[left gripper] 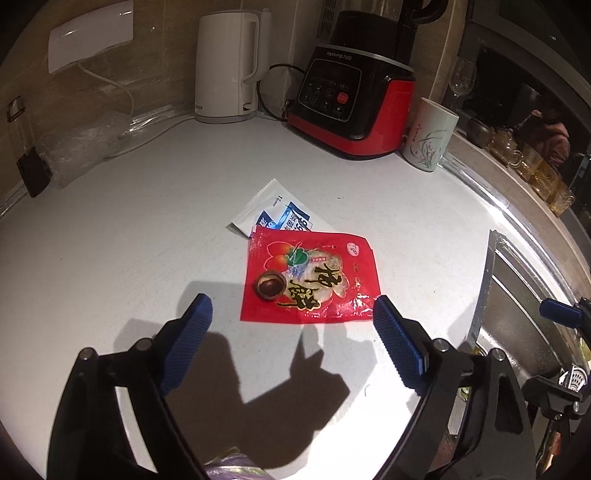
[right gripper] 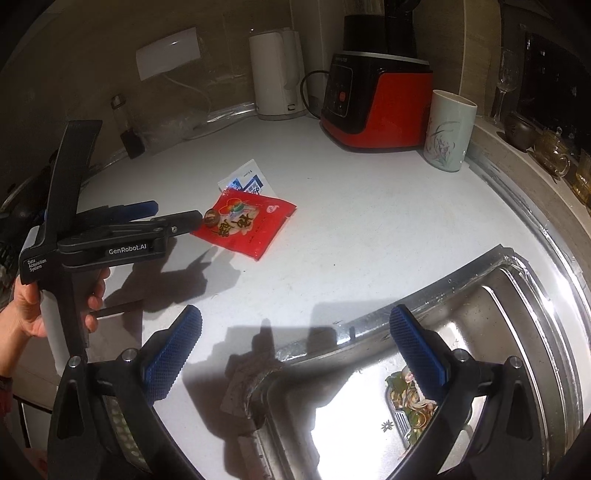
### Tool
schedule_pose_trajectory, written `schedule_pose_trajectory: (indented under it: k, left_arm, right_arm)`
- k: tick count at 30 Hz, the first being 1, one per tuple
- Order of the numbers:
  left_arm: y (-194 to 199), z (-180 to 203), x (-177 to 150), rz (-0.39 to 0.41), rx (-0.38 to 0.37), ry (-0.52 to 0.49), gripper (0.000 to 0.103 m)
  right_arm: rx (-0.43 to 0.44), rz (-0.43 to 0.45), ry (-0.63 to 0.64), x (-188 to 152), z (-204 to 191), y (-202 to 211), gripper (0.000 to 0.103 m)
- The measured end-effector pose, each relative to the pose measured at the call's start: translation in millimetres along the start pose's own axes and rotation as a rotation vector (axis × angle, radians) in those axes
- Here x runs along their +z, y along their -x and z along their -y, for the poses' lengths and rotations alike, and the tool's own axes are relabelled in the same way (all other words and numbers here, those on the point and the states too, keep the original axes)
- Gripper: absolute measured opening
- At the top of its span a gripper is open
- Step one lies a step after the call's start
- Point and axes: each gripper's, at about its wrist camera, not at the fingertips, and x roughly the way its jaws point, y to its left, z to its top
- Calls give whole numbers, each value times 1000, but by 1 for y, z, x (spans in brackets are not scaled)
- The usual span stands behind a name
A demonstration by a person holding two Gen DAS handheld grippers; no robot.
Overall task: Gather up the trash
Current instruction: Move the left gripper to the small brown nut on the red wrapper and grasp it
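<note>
Left wrist view, glossy red wrapper [left gripper: 309, 275] flat on matte white bench [left gripper: 110, 240], left gripper [left gripper: 291, 332] jaws spread at six o'clock, right gripper [right gripper: 295, 350] jaws spread over steel sink [right gripper: 517, 314].

A white counter [left gripper: 110, 240] runs back to a tiled wall. At the back stands a white kettle [left gripper: 227, 66], its handle toward a red and black blender base [left gripper: 351, 99] with a dark control panel and a red button. A black cord [left gripper: 269, 92] loops between the two. Just right of the blender is a pale cup [left gripper: 430, 138] painted with a flower sprig. On the ledge beyond it stand a wine glass [left gripper: 461, 79] and amber glassware [left gripper: 539, 173]. A white wall plate [left gripper: 90, 35] sits high on the left, with crumpled clear plastic [left gripper: 79, 147] and a small bottle [left gripper: 22, 144] below. A steel sink [right gripper: 461, 332] fills the right, food scraps [right gripper: 410, 402] at its drain.
</note>
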Motion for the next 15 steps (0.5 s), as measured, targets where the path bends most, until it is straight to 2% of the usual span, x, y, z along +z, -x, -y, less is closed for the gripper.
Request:
schedule_pose_trajectory:
  k: [2,6,10,15]
  left_arm:
    - [-13,-1,3,-16,6,-1,75]
    - [-35,-1,3,-62,26,-20,70]
    - [-52,-2,1,-100,37,-30,58]
    - [-58,-2,2,-105,48,-29,57]
  right_arm:
    - [19,-10,-2,3,8,-7,101]
    - [38,-16,-14,7,20,-22,101]
    - [58,-20,-34,9,27,-32,101]
    - [67,-28,-33,11,31,-41,101]
